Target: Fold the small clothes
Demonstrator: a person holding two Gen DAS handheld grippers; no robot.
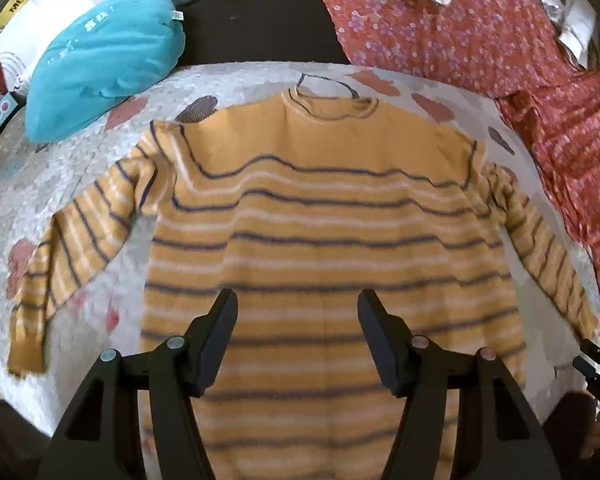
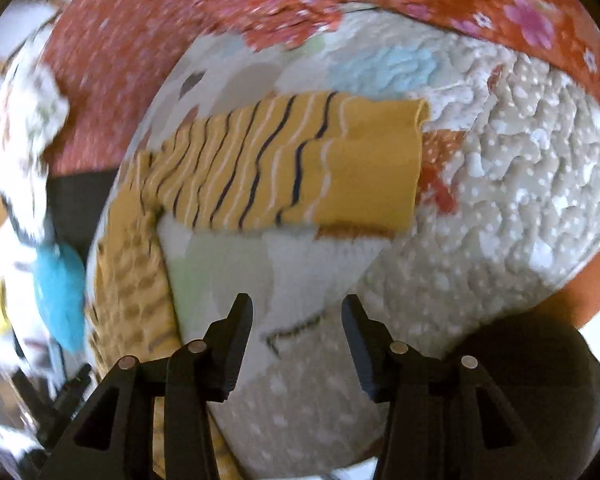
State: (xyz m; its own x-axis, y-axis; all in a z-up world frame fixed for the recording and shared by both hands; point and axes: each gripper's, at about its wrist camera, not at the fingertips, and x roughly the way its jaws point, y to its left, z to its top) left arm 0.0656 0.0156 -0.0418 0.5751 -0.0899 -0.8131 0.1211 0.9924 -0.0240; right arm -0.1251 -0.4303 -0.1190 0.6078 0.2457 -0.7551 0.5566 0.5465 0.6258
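A small yellow sweater point(image 1: 320, 208) with navy and white stripes lies flat on a white patterned quilt point(image 1: 80, 184), neck at the far side, both sleeves spread out. My left gripper point(image 1: 298, 300) is open and empty, hovering over the sweater's lower body. In the right wrist view the sweater's right sleeve point(image 2: 300, 164) stretches across the quilt point(image 2: 500, 184), its plain cuff to the right. My right gripper point(image 2: 296, 308) is open and empty, above bare quilt just short of that sleeve. The right gripper also shows at the right edge of the left wrist view point(image 1: 598, 364).
A turquoise cushion point(image 1: 104, 60) lies at the quilt's far left beside a white printed pillow point(image 1: 40, 4). A red floral cloth point(image 1: 480, 28) is heaped along the far right edge and also shows in the right wrist view point(image 2: 220, 4). A dark surface point(image 1: 256, 28) lies beyond the quilt.
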